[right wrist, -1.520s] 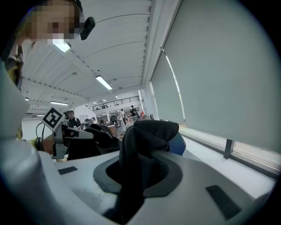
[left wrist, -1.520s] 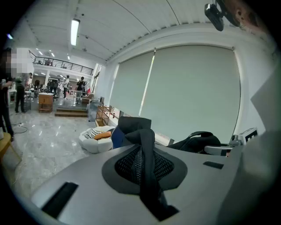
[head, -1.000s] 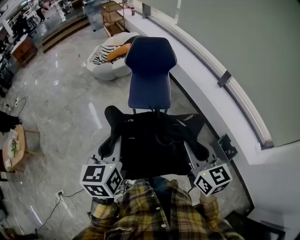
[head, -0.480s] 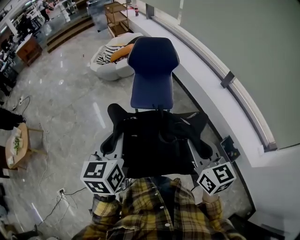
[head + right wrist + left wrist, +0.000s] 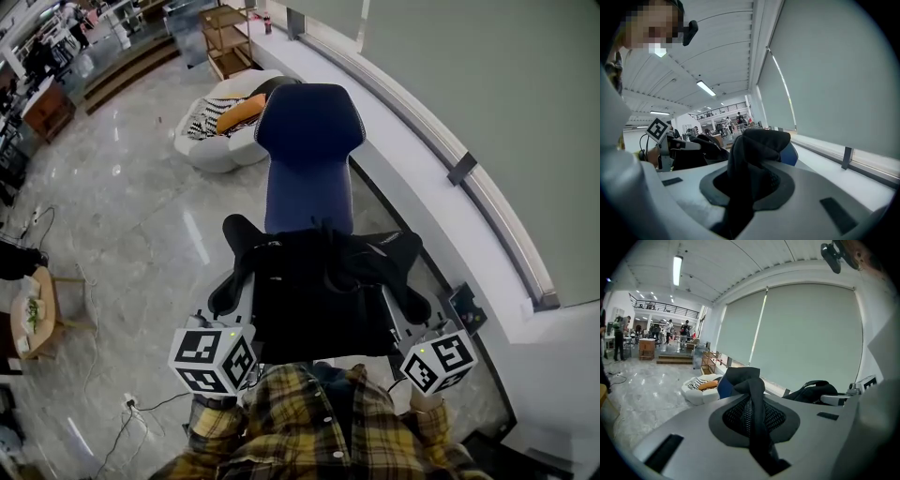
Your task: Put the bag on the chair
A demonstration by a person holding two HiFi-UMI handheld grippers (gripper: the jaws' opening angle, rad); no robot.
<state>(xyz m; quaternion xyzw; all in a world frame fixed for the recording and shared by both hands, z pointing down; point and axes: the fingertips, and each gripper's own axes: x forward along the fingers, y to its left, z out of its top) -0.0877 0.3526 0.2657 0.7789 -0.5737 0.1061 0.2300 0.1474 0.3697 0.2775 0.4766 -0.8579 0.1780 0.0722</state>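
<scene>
While the left gripper [image 5: 754, 425] and right gripper [image 5: 743, 187] each clamp the black backpack [image 5: 319, 291], the blue chair [image 5: 309, 155] stands straight ahead, midway between them.

You hold the bag [image 5: 323, 291] up, spread wide between both claws. It is black, soft and slack. The left claw [image 5: 751, 423] and the right claw [image 5: 743, 187] are each clamped on a fold of it. The chair [image 5: 309, 155] is blue and upright, with its seat toward you. The bag's far edge overlaps the seat's front edge; whether they touch can't be told.
</scene>
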